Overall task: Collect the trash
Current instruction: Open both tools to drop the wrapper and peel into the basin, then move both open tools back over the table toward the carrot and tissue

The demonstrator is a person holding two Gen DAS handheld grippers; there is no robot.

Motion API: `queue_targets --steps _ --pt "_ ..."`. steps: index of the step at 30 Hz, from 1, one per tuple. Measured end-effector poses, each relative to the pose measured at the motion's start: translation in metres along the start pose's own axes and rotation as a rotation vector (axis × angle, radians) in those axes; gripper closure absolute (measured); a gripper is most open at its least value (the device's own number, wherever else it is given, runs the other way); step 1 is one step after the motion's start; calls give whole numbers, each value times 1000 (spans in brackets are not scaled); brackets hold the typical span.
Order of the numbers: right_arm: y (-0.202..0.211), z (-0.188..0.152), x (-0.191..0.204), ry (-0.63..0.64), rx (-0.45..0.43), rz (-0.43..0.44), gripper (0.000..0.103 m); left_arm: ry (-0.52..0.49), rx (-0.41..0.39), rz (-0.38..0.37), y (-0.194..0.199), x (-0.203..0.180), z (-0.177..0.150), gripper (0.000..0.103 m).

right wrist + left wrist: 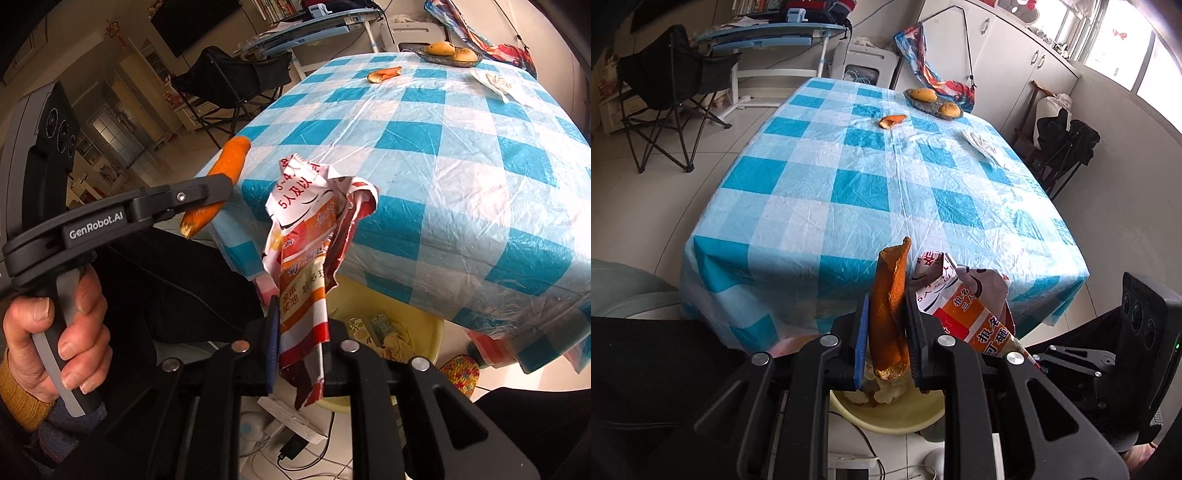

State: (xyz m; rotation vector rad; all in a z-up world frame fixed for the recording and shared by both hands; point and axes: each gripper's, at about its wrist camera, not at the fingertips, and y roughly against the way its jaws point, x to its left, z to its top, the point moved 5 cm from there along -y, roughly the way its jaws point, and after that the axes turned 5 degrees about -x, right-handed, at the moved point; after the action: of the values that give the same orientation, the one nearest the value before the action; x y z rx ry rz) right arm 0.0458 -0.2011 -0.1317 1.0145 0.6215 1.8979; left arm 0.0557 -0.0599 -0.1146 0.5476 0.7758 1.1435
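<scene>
Peel (890,306), stiff and light, pinched mid-length by left gripper (886,325) above yellow basin (436,332); right gripper (299,343) slackens around limp, crinkly wrapper (306,258).

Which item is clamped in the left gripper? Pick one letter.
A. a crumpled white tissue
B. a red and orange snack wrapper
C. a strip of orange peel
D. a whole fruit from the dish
C: in the left wrist view the orange peel stands pinched in the left gripper, while the wrapper hangs in the right gripper above the yellow bin.
</scene>
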Motion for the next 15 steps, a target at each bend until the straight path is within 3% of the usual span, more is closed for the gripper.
queue_targets --steps 2,4,8,15 --pt "6 1 -5 -22 -21 -9 68 0 77 -1 -13 0 -11 80" --pt "9 1 -9 -40 -35 -17 65 2 83 17 -16 0 -16 74" --pt "13 0 -11 -49 -48 -28 62 16 9 41 -3 5 -7 58" --pt "15 3 -11 -41 -74 -41 54 -11 -96 118 13 10 8 54"
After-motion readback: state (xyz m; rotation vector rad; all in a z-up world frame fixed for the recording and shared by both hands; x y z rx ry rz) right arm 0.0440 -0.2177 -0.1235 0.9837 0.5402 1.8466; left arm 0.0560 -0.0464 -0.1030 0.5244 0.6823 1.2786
